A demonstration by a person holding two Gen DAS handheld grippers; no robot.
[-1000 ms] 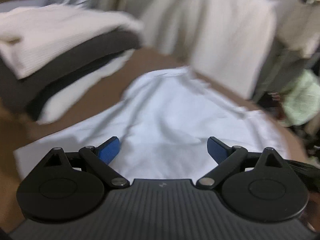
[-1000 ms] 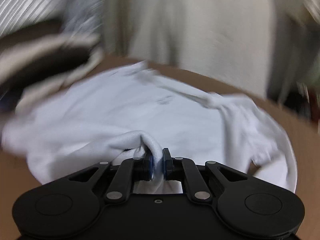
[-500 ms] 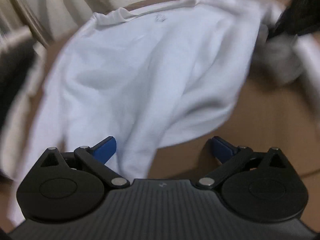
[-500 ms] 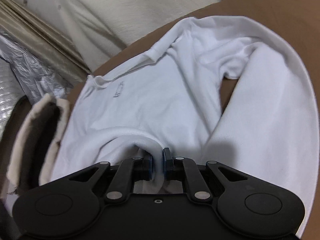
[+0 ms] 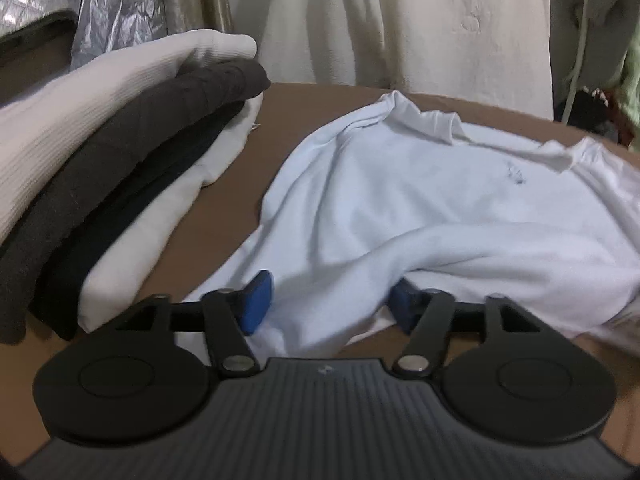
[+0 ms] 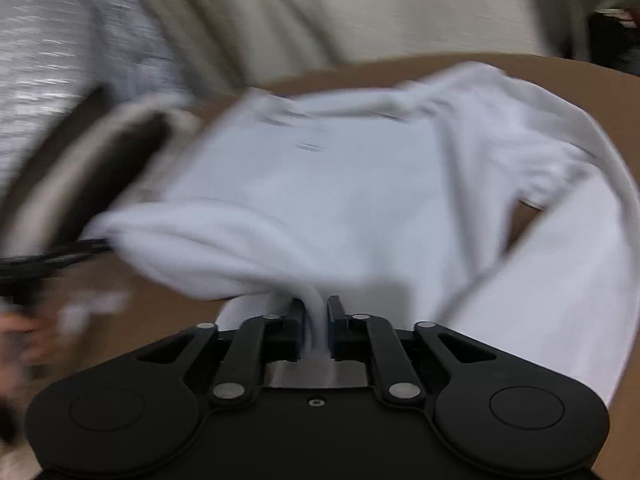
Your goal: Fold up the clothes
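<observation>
Now, step: spreading the white shirt [image 5: 400,208] flat before any fold, I judge.
Shirt: rumpled on the brown surface [image 5: 304,108], right of the folded stack [image 5: 132,128].
Left gripper [image 5: 326,304]: fingers closing, fabric between, pads apart.
Right gripper [image 6: 316,324]: fingers easing open, hem barely pinched.
Next: catch the near hem, pull smooth.

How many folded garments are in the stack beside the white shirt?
4 visible: cream knit on top, dark brown below, black third, white at the bottom. Others may be hidden.
</observation>
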